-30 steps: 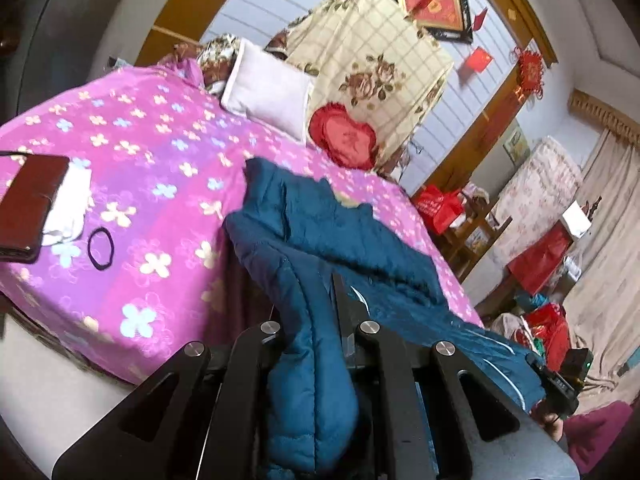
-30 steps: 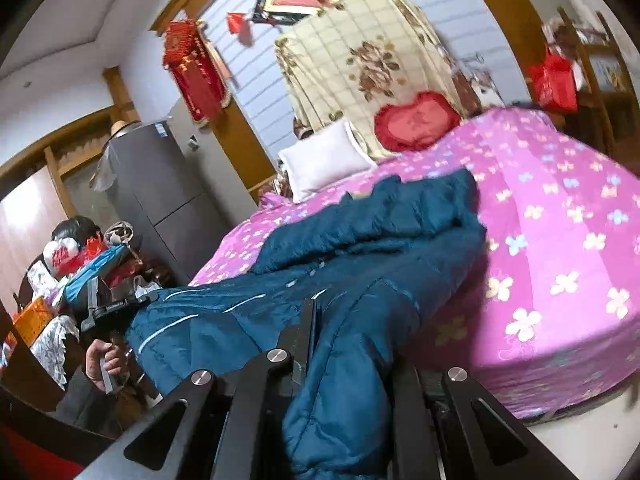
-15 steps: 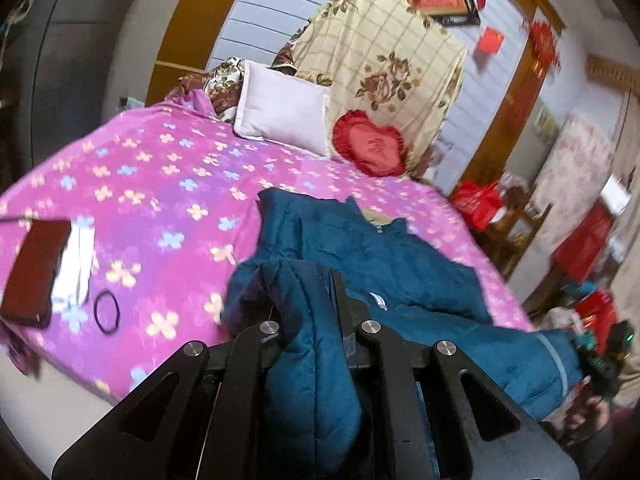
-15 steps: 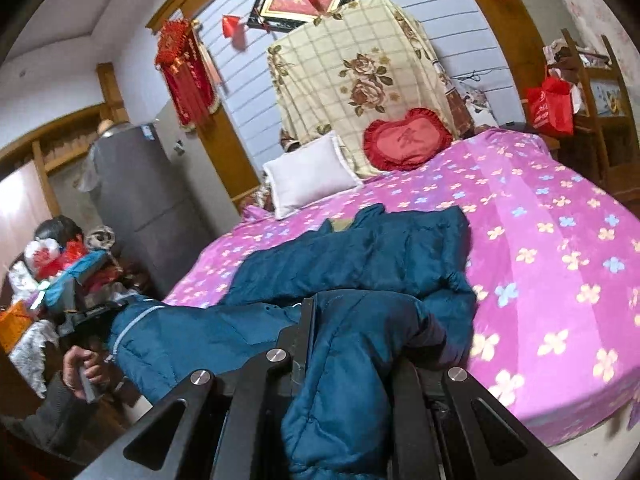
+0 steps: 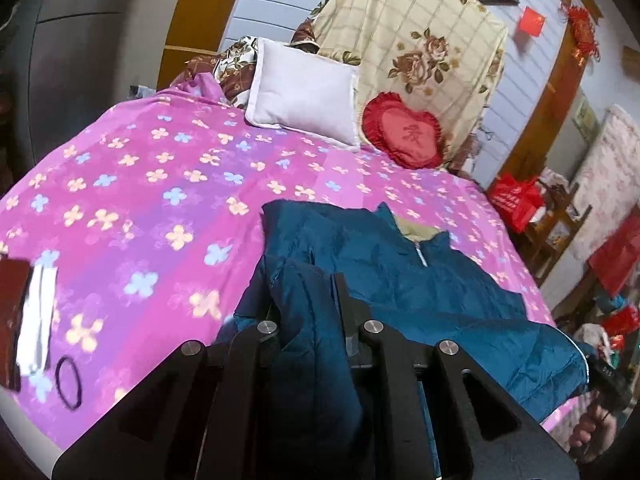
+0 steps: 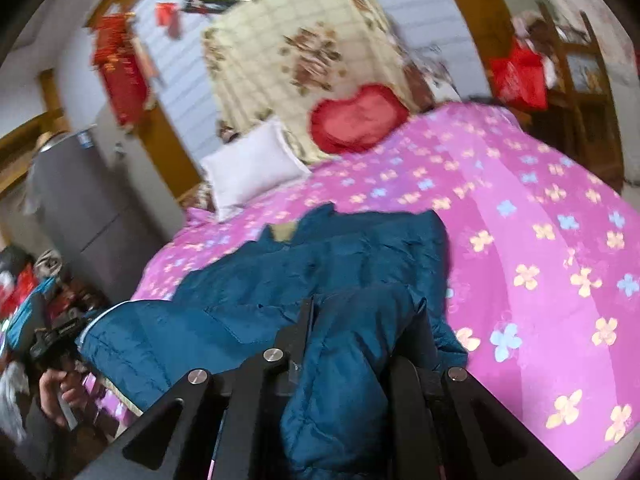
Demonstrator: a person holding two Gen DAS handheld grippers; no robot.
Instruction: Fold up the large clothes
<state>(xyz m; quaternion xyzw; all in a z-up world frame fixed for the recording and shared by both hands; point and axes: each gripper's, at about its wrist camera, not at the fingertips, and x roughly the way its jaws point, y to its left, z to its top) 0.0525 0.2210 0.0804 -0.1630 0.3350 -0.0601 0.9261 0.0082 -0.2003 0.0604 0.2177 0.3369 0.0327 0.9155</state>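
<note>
You are partway through the first fold: the teal jacket point(image 5: 420, 280) lies on the pink floral bed point(image 5: 140, 200), collar toward the pillows, while your left gripper point(image 5: 310, 300) and right gripper point(image 6: 360, 316) each stay clenched on its hem, unplaced.

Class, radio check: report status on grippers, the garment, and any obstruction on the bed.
Left gripper and right gripper both shut on the blue jacket. Jacket partly on the pink bedspread, hem held up. Hair tie and wallet lie well aside.

No writing can be read; the red heart cushion point(image 5: 404, 132) bears an illegible mark.
</note>
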